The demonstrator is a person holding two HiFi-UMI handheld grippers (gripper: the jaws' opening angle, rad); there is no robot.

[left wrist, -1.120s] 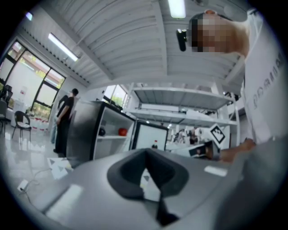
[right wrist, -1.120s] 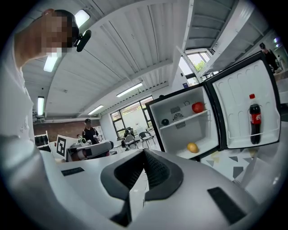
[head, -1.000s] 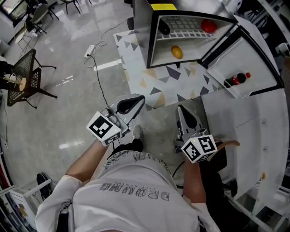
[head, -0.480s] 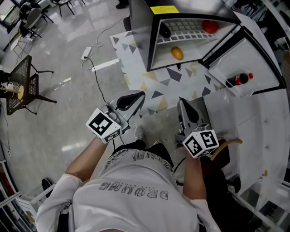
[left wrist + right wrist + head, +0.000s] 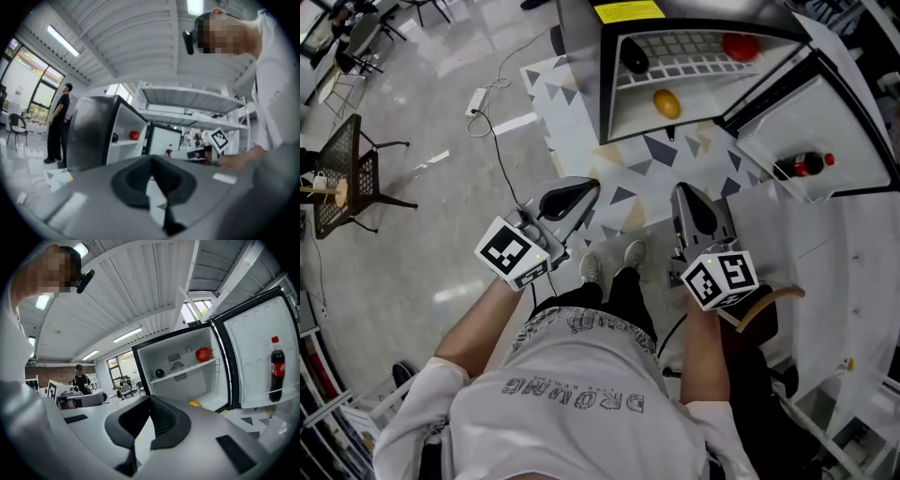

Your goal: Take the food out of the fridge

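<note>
Ahead of the person, the open grey fridge [image 5: 581,66] with its white inside sits nearer than a second ago, because both hands have moved towards it. The left tool [image 5: 581,192] and right tool [image 5: 686,202] are closed on nothing, well short of the shelves. A red round fruit [image 5: 741,45] and a dark round item [image 5: 635,58] lie on the white wire shelf [image 5: 684,58], with a yellow-orange fruit [image 5: 667,103] below. By my judgement the approach is under way and no food is out yet.
</note>
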